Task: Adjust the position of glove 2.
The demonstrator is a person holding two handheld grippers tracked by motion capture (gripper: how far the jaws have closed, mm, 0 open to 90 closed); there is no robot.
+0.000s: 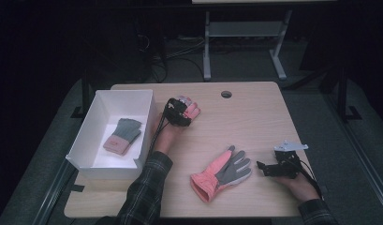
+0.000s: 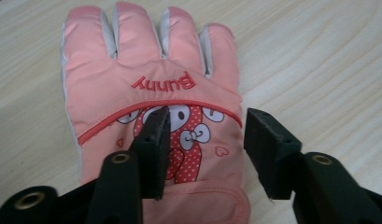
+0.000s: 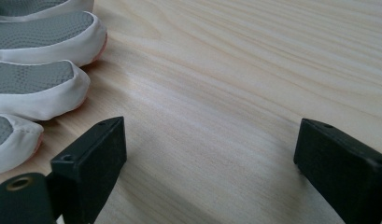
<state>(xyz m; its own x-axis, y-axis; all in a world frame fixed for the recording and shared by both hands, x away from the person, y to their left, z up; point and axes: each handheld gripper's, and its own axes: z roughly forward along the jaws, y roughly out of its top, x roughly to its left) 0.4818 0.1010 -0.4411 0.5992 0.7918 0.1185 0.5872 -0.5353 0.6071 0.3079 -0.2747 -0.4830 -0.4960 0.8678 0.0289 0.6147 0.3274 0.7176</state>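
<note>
Straddling the pink "Bunny" glove (image 2: 151, 107) on the tabletop (image 2: 319, 70), the left gripper (image 2: 205, 140) fingers are seen half-open, poised for pickup; the right gripper (image 3: 209, 154) fingers are parked wide beside the second glove (image 3: 34, 88).

Pink glove (image 2: 151, 93) cuff cut off below, behind left gripper (image 2: 205, 135)

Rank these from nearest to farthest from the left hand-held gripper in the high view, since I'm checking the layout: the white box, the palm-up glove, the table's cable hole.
From the left hand-held gripper:
1. White box, just to its left.
2. Cable hole, to its right, near the far edge.
3. Palm-up glove, toward the table's near side.
</note>
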